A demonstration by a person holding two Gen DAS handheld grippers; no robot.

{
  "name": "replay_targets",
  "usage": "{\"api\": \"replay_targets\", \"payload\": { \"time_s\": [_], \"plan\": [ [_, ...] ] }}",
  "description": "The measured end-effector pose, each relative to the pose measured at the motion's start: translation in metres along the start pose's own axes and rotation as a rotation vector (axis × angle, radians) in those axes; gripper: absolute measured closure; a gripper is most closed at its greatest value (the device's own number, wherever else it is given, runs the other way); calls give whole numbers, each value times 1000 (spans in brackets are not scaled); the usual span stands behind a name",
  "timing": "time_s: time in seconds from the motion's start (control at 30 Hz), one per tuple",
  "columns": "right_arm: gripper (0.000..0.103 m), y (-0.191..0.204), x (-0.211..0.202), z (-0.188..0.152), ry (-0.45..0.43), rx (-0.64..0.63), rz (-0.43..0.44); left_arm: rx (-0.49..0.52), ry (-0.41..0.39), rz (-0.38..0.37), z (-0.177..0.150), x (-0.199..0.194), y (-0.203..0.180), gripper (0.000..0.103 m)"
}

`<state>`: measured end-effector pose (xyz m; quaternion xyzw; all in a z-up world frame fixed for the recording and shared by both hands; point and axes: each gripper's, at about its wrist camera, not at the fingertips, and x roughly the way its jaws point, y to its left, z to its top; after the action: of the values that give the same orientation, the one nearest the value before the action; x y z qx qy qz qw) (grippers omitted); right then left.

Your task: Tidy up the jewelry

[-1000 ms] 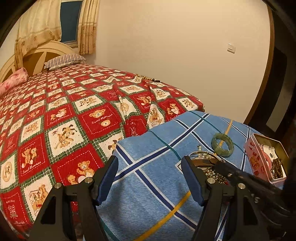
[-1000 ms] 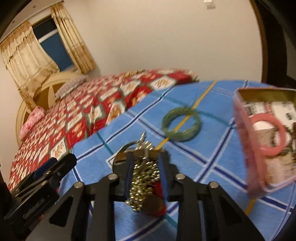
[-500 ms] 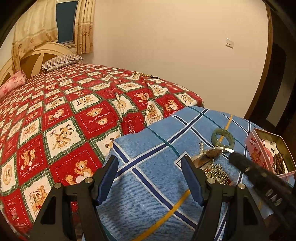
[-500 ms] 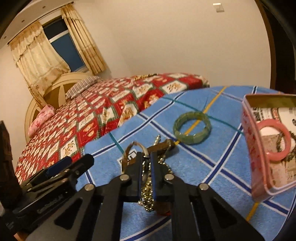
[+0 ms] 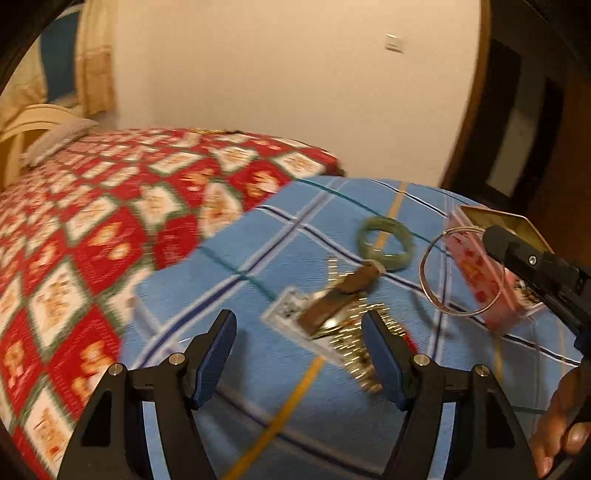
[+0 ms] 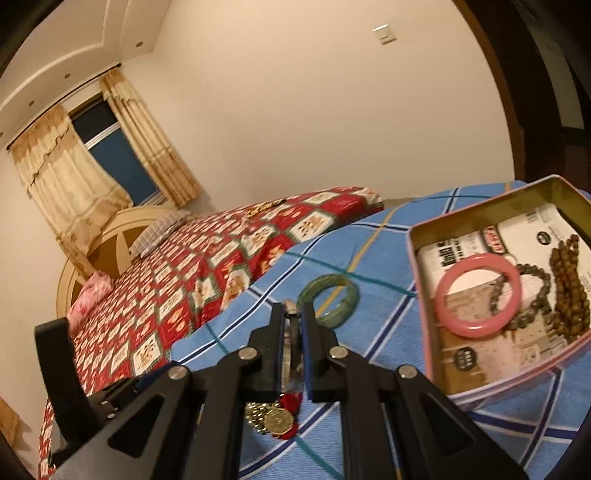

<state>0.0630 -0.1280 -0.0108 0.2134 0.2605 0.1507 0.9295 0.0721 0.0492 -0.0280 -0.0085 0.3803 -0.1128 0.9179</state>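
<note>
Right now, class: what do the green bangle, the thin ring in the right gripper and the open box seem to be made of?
Green bangle: probably jade or glass, glossy and mottled.
Thin ring in the right gripper: likely polished metal, a bright shiny band.
Open box: apparently tin, with pink printed walls and a gold interior.

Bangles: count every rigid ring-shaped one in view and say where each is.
3: pink bangle inside the tin; green bangle on the blue cloth; thin metal bangle held by the right gripper. Others may be hidden.

Setting: home bedroom. Evidence: bed [image 6: 207, 258] with red teddy-bear patchwork quilt, cream arched headboard [image 6: 110, 240], pillows, gold-patterned curtains [image 6: 66, 184] over a dark window, plain cream walls, wall switch [image 6: 384, 34], dark wooden door frame.
</note>
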Motion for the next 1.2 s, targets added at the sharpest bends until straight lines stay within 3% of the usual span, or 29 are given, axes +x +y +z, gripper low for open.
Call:
{"api": "replay_targets", "payload": {
  "time_s": [0.2,0.23,0.27,0.4,0.57,0.8,0.9,0.93,0.97,1.03,1.13,1.2],
  "plan": [
    [92,-5,-4,1,-9,6,-9,86,34,-3,12,26,-22,33],
    [92,-5,-4,1,-10,7,-6,76,41,-12,12,31,-23,41],
    [92,-5,-3,2,-13,6,-4,72,53,-18,11,35,-23,57],
    [92,-3,-4,1,-12,-16,-17,53,49,-42,12,35,-22,74],
    [92,-11,-6,5,-16,2,-21,-17,-20,-68,12,24,-12,90],
    [86,-6,13,-5,108,-38,-45,-173,-182,-174,3,-1,12,90],
    [76,2,24,-12,166,-108,-105,-217,-221,-199,4,-7,22,90],
    [62,5,27,-14,183,-130,-129,-231,-232,-207,4,-9,25,90],
    [57,7,27,-17,185,-147,-146,-245,-240,-209,5,-10,28,90],
    [35,14,26,-20,174,-197,-197,-261,-248,-210,5,-11,31,90],
    [34,18,27,-23,172,-266,-284,-270,-251,-215,6,-12,32,90],
    [35,14,32,-24,204,-262,-295,-260,-253,-215,6,-12,31,90]
  ]
}}
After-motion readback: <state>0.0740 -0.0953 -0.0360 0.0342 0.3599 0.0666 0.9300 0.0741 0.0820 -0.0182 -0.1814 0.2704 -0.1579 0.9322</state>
